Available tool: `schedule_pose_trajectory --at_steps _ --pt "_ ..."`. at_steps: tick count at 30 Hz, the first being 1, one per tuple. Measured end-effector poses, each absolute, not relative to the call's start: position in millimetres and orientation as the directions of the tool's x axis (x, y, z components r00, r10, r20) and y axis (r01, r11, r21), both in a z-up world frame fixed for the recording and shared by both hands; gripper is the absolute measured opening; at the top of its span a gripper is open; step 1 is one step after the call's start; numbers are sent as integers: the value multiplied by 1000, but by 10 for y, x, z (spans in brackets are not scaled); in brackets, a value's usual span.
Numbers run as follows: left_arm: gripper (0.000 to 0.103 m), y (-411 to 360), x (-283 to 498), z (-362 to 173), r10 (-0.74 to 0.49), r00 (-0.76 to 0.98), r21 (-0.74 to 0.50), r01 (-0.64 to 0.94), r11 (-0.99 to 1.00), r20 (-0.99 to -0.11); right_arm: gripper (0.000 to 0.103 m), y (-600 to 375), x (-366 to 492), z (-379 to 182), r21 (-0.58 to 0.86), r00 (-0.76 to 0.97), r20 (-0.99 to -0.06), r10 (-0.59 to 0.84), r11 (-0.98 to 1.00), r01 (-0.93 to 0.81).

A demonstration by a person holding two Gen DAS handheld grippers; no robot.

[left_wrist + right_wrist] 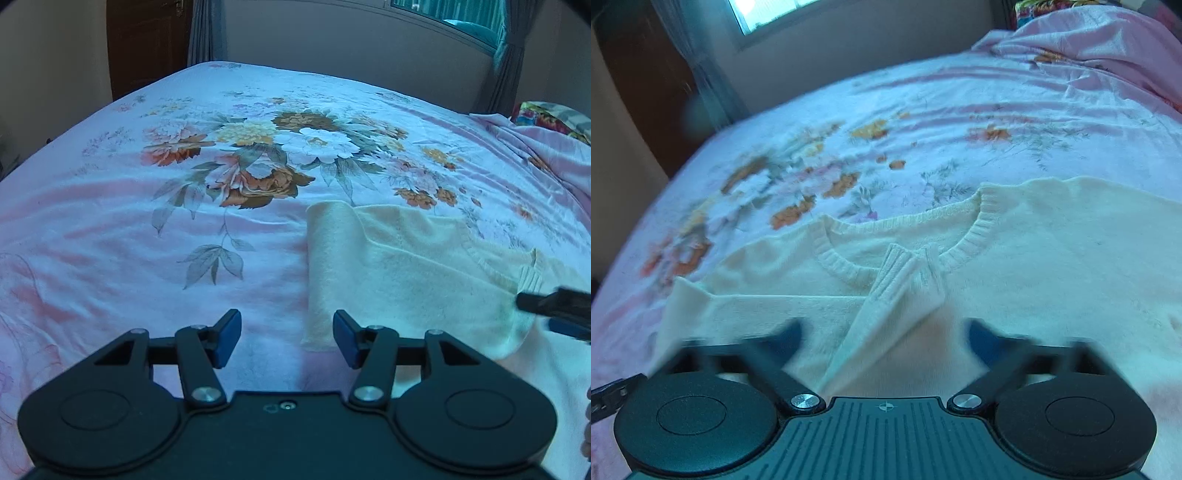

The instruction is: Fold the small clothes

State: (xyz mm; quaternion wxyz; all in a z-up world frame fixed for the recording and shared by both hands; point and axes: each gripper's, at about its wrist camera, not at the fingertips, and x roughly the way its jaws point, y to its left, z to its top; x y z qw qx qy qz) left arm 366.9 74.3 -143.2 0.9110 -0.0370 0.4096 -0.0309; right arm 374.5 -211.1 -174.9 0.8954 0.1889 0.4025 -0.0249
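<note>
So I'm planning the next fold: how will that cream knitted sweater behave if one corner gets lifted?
The cream sweater will probably go floppy: it lies slack on the floral bedsheet, with a sleeve already folded across its front. The soft knit likely drags and stretches rather than slides. It looks light, so one gripper could lift an edge, though the rest would sag.

One cream sweater [1034, 266], two grippers, perhaps one pillow [550, 118].
</note>
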Motion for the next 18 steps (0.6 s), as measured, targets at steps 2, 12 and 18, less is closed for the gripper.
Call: schedule_pose_trajectory --at_steps 2,12,18 --pt "52 719 3691 -1446 -101 664 -109 30 994 -741 44 -2099 3838 -1824 304 644 -760 94 926 223" --pt "53 680 3751 -1476 -116 665 -134 24 991 -738 8 -2360 3495 -1557 278 748 -662 40 940 196" --pt "56 510 3826 -1561 -121 637 -117 48 992 -761 13 -2621 3431 -1820 282 682 -730 45 929 241"
